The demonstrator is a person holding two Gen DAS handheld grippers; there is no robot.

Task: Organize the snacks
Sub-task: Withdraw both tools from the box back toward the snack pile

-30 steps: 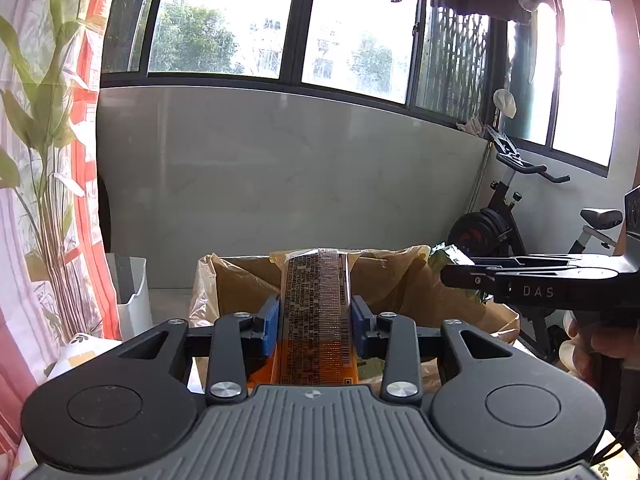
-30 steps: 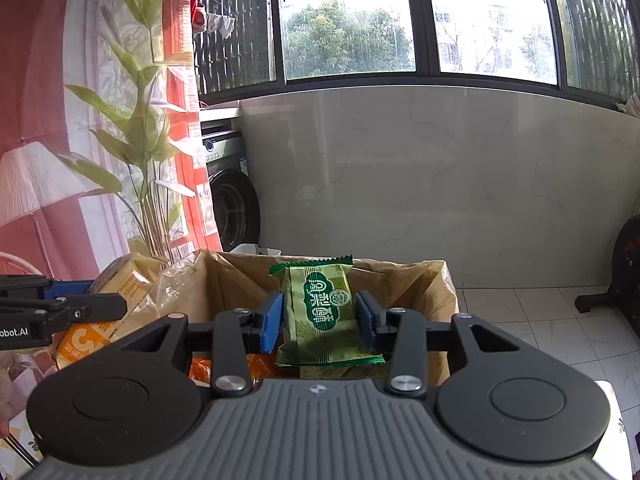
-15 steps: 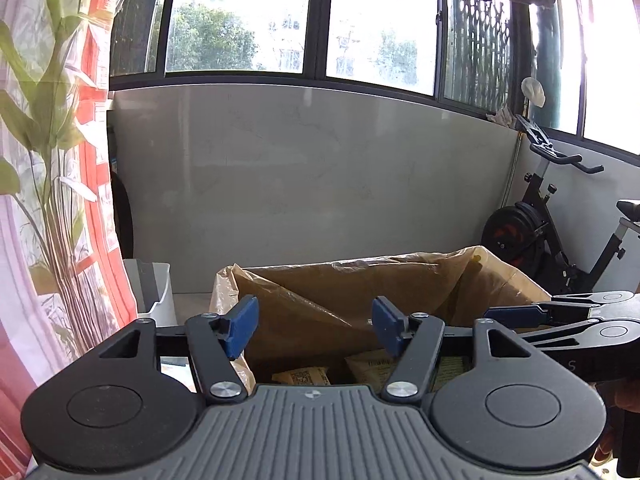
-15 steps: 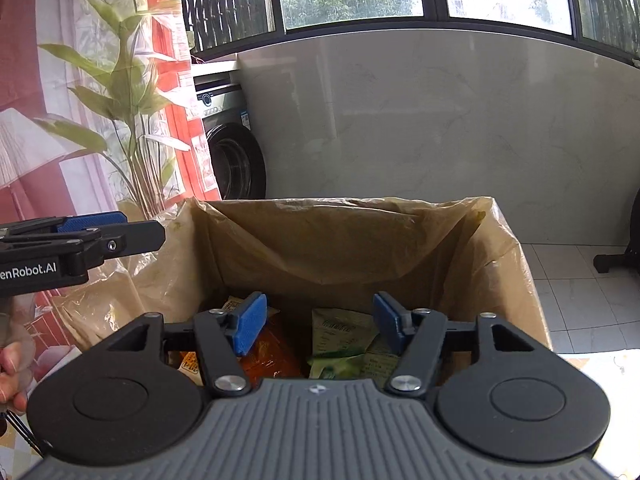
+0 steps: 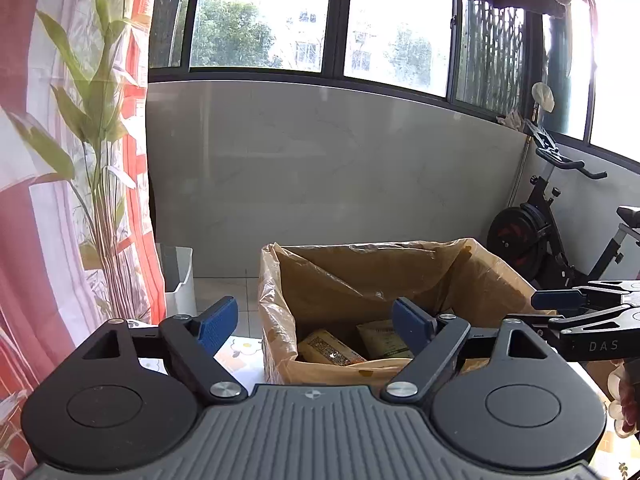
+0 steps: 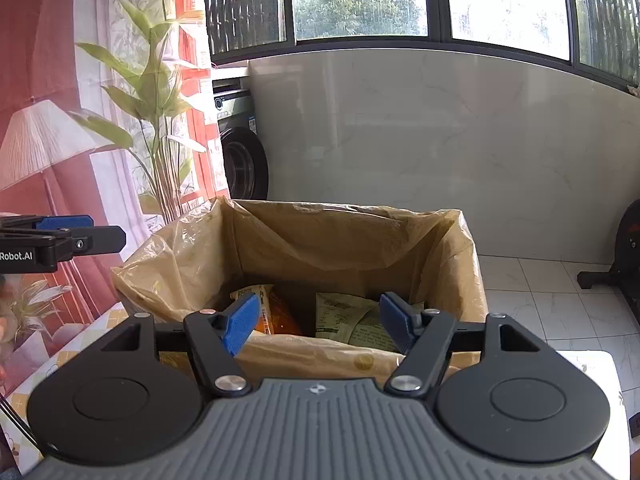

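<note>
A tall green plant (image 6: pixel 156 92) stands against a red and white curtain (image 5: pixel 24 240), with a washing machine (image 6: pixel 240 152) just behind it in the corner. Below the dark-framed windows (image 5: pixel 340 28) runs a pale marble-look wall (image 6: pixel 440 152). An exercise bike (image 5: pixel 552 232) stands by the wall on the far side (laundry hangs above it). A white bin (image 5: pixel 178 276) sits on the tiled floor (image 6: pixel 540 300). The table (image 5: pixel 240 354) wears a flower-printed cloth.
</note>
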